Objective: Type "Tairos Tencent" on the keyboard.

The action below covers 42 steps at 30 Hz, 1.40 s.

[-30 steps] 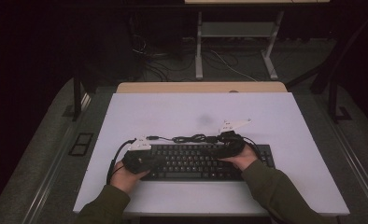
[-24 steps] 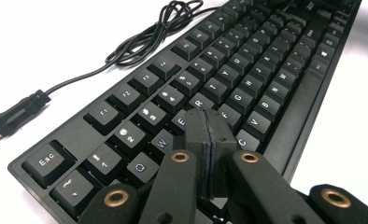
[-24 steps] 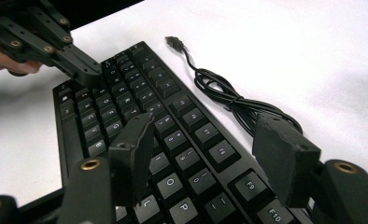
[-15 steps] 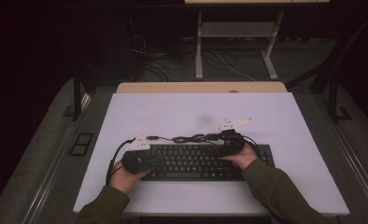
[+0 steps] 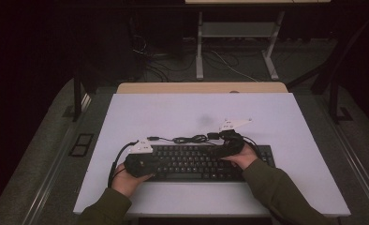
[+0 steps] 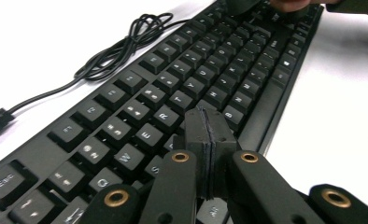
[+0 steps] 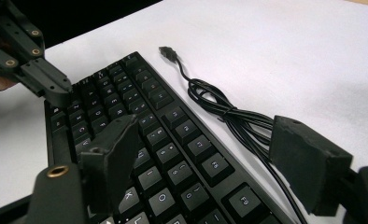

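Both forearms wear dark olive-green sleeves [image 5: 276,190] reaching to the wrists. Each hand holds a black gripper: the left gripper [image 6: 211,128] has matte black jaws on angular link arms set with brass-ringed pivot holes, and the right gripper [image 7: 210,158] has thick, block-like black pads. A pale grey three-cornered plate [image 5: 235,124] tops each, and a black cable [image 5: 117,157] trails from the left one

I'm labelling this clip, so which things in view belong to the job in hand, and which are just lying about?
In the job:
- keyboard
- its cable
- left tongs, shut over the keys
- right tongs, open, jaws just opening, straddling keyboard edge and cable

Lying about:
- metal stand behind the table
- floor cables
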{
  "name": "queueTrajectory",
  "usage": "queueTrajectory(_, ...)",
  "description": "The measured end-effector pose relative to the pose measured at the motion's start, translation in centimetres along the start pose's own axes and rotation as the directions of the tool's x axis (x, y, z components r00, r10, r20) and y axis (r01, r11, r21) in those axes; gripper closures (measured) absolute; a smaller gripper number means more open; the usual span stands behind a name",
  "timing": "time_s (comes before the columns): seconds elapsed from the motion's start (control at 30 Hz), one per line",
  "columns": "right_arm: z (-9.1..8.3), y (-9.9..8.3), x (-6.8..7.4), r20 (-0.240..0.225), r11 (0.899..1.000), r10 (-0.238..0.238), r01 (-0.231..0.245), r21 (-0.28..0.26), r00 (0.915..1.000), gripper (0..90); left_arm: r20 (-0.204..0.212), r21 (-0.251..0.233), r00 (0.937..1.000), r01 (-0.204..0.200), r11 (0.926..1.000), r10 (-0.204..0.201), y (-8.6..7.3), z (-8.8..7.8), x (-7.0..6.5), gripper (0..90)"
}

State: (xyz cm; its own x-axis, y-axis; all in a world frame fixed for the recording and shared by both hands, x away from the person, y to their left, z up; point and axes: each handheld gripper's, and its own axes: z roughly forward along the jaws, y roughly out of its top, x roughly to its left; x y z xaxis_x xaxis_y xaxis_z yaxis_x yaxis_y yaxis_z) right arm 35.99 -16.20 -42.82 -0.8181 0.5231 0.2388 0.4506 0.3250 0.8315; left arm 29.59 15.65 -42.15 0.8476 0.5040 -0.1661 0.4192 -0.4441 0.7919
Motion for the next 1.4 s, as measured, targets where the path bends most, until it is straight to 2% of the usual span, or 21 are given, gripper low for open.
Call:
queueTrajectory(0.37, -0.1, -0.1, -0.1, 0.008, 1.0, -0.002, 0.002, -0.008, 1.0, 21.2, 0.073, 0.027, 0.9968, -0.034, 0.9991, 0.032, 0.2, 1.0, -0.9, 88.7)
queueTrajectory(0.57, -0.1, -0.1, -0.1, 0.007, 1.0, 0.0, 0.0, -0.009, 1.0, 21.1, 0.096, 0.05, 0.994, -0.057, 0.9971, 0.052, 0.2, 1.6, -1.3, 88.8)
queueTrajectory(0.77, -0.1, 0.0, -0.1, 0.008, 1.0, 0.0, 0.0, -0.008, 1.0, 21.2, 0.112, 0.072, 0.9918, -0.07, 0.995, 0.062, 0.1, 2.0, -1.4, 88.8)
queueTrajectory(1.3, -0.1, 0.0, -0.1, 0.006, 1.0, -0.005, 0.005, -0.007, 1.0, 21.2, 0.118, 0.103, 0.991, -0.074, 0.992, 0.062, -0.2, 2.7, -1.4, 88.9)
queueTrajectory(1.37, -0.1, 0.0, -0.1, 0.006, 1.0, -0.006, 0.006, -0.006, 1.0, 21.2, 0.112, 0.117, 0.9911, -0.085, 0.9895, 0.072, -0.3, 2.8, -1.4, 88.9)
queueTrajectory(1.4, -0.1, 0.0, -0.1, 0.007, 1.0, -0.007, 0.007, -0.006, 1.0, 21.2, 0.115, 0.11, 0.9911, -0.079, 0.9908, 0.066, -0.3, 2.9, -1.4, 88.9)
